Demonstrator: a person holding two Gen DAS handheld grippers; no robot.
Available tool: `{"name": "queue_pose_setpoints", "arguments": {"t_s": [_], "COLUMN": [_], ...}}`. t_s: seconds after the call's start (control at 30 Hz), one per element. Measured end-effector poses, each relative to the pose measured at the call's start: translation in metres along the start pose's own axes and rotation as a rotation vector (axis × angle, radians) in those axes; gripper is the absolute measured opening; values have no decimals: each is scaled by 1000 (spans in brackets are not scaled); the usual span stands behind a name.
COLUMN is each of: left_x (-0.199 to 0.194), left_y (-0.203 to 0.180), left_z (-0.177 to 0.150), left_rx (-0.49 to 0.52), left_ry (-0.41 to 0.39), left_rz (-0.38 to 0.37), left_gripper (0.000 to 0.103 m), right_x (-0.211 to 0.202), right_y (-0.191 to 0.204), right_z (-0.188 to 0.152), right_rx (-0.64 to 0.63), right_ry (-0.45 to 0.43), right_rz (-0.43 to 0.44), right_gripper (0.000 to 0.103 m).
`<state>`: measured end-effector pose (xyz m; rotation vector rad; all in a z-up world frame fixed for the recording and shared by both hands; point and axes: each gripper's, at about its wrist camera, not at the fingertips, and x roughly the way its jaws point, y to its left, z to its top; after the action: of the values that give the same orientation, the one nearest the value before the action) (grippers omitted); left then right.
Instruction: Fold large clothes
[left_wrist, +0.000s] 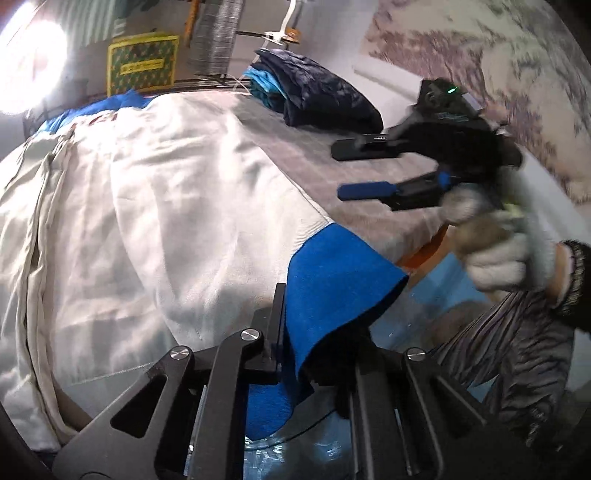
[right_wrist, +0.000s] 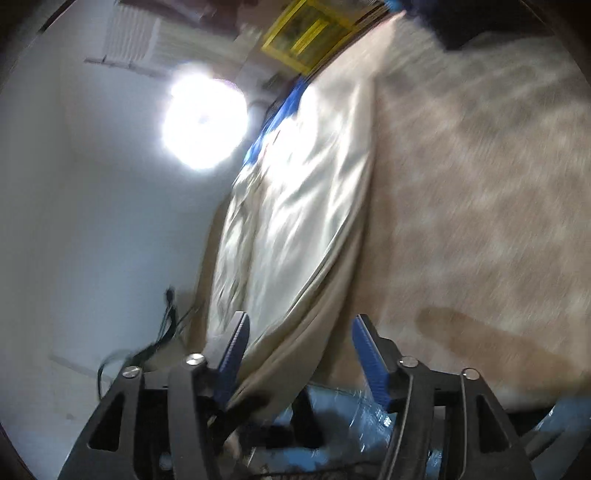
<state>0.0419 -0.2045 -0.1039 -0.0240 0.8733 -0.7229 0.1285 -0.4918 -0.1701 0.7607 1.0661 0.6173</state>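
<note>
A large cream garment (left_wrist: 147, 206) with blue trim lies spread over a grey checked table (left_wrist: 291, 147). My left gripper (left_wrist: 314, 332) is shut on the garment's blue cuff (left_wrist: 340, 280) at the near edge. My right gripper (left_wrist: 340, 171) shows in the left wrist view, open and empty, held above the table to the right of the garment. In the blurred right wrist view the right gripper (right_wrist: 299, 332) is open, its blue pads (right_wrist: 365, 354) apart, with the cream garment (right_wrist: 306, 192) stretching away ahead.
A stack of folded dark and teal clothes (left_wrist: 314, 92) sits at the far end of the table. A yellow box (left_wrist: 142, 62) and a bright lamp (left_wrist: 29, 66) stand behind. A patterned wall (left_wrist: 480, 55) is at right. Cables (right_wrist: 147, 347) hang at left.
</note>
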Motion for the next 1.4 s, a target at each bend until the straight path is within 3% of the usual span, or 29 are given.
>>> {"name": "queue_pose_setpoints", "arguments": {"t_s": [0.1,0.33,0.37,0.47,0.5,0.57,0.8,1.03,1.23,1.4], "left_x": [-9,-18,-19,-22,-24,-26,-48,-73,-79,-78], "left_y": [5,12,13,19,24,31,55,79,107,131], "left_z": [1,-4,-6,-12,-15,-20,-33,-48,-77,-96], "left_rx": [-32,-109,-119,-184,-218,-270,-405,-545,-719,-823], "left_ry": [-20,-73,-79,-101,-108,-116,-164,-241,-278,-270], "left_rz": [-1,4,4,-10,-20,-41,-71,-78,-94,-66], "left_gripper": [8,8,8,8,8,8,7,6,6,6], "right_x": [14,76,84,101,103,106,126,169,232,295], "right_y": [-1,-12,-15,-17,-15,0,93,152,209,220], "right_z": [29,88,95,109,111,120,125,120,97,76], "right_rx": [-12,99,124,142,135,88,-161,-252,-462,-567], "right_ry": [-43,-72,-80,-68,-63,-79,-95,-68,0,93], "right_rz": [-88,-149,-155,-192,-226,-264,-328,-340,-378,-441], "right_gripper": [62,59,55,17,9,5,3,2,2,2]}}
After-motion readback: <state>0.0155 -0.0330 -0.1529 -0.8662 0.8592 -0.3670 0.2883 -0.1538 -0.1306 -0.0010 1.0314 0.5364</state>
